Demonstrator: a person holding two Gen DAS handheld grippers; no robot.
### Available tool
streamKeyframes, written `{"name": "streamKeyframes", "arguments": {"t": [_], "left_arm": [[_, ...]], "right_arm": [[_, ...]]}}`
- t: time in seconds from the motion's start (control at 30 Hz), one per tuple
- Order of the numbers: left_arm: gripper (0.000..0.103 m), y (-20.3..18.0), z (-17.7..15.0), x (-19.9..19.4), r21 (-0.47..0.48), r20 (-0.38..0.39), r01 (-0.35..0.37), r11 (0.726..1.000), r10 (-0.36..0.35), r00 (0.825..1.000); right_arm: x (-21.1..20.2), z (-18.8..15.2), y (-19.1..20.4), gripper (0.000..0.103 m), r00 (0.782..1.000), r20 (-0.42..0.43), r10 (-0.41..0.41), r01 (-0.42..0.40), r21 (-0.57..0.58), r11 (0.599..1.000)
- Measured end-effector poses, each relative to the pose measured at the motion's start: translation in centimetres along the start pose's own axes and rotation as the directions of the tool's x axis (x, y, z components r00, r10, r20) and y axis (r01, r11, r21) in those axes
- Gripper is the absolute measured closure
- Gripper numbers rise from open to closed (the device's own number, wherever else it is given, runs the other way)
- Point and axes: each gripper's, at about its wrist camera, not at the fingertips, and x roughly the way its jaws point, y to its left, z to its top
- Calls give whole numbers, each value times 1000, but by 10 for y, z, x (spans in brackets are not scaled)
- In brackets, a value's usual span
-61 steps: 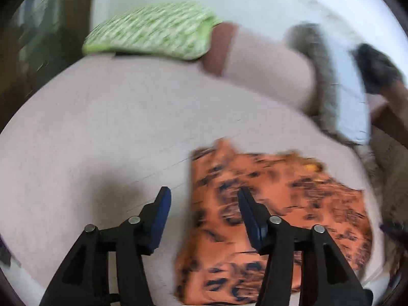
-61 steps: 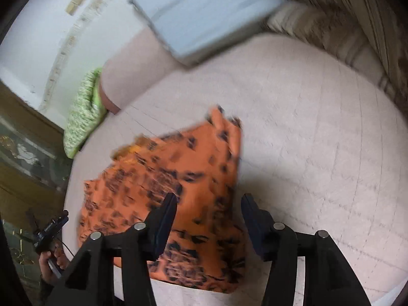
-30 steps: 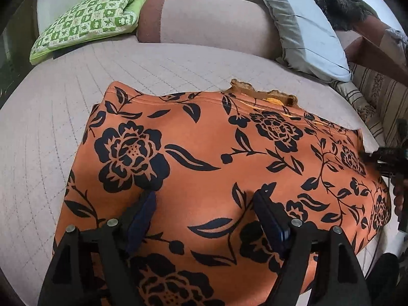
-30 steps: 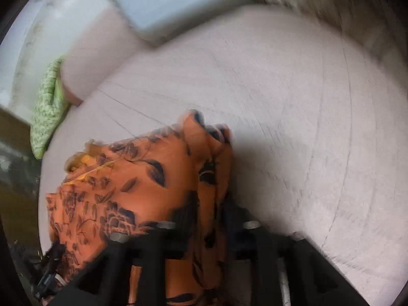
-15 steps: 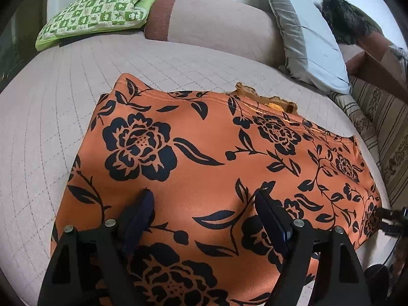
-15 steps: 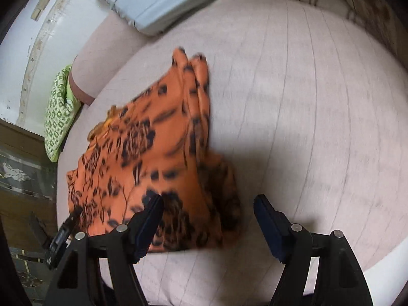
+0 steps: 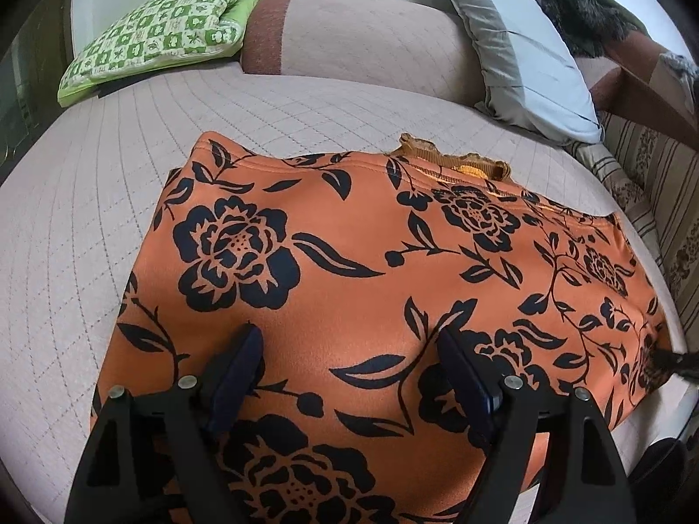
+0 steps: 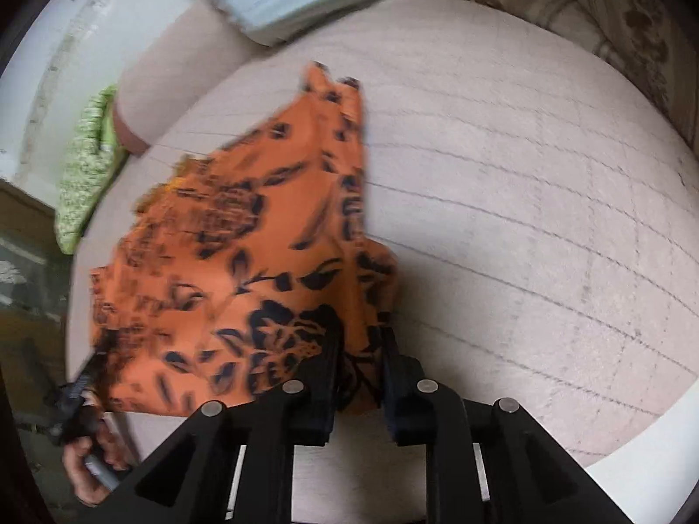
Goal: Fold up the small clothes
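The work surface is a bed covered in a pale pink quilted spread stitched in a grid of squares. Along its far edge lie a long pink bolster with a brown end, a green-and-white checked cushion to the left of it, and a grey-blue pillow leaning to the right. Behind that pillow sits something dark and furry, and a striped, patterned fabric borders the bed on the right. A white wall rises behind the bolster, and dark wood shows at the left margin of the right wrist view. No containers show in either view. The orange garment, printed with black flowers and leaves, lies spread on the bed, with a ruffled orange trim at its far edge. The left gripper hovers low over the near part of the garment, its jaws wide apart with cloth visible between them. The right gripper has its jaws drawn close together, clamped on the garment's near right corner, which bunches up between them. The right wrist view is motion-blurred; at its lower left a hand holding the other gripper's handle shows.
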Motion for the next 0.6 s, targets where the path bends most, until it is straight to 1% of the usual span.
{"name": "streamKeyframes", "arguments": {"t": [0.1,0.13,0.2,0.23,0.27,0.3,0.33,0.37,0.4,0.47,0.53,0.6], "left_arm": [[20,1,1,0,-14,-1,10,1000,-10,1000],[20,2,1,0,-19,-3,15,1000,-15,1000],[20,3,2,-1,-31,-5,24,999,-24,1000],[20,5,3,-3,-46,-2,36,998,-36,999],[20,10,4,-10,-75,12,64,995,-63,998],[20,20,5,-23,-120,58,123,985,-117,991],[20,33,4,-40,-160,118,174,972,-156,981],[20,42,4,-50,-182,150,188,965,-162,975],[20,59,2,-65,-218,179,197,956,-159,971],[20,88,-6,-79,-290,174,206,935,-160,972],[20,121,-26,-83,-388,138,204,899,-162,977],[20,136,-38,-78,-440,86,179,880,-157,984]], "right_arm": [[-20,6,6,82,994,81,-70,70,7,998],[-26,9,11,82,992,101,-73,74,-4,997],[-38,16,23,82,986,150,-70,78,-50,996],[-42,21,37,82,984,172,-38,55,-95,994],[-40,24,46,81,985,172,-9,30,-119,992],[-34,26,60,69,987,156,38,-12,-161,987],[-28,27,70,49,988,144,48,-21,-188,982],[-20,24,81,39,989,138,51,-18,-231,973],[-13,19,92,35,989,136,53,-14,-278,961],[-1,8,98,35,991,115,62,-20,-337,941],[17,-5,97,35,994,87,69,-34,-348,937],[34,-14,92,35,994,58,89,-66,-323,944]]}}
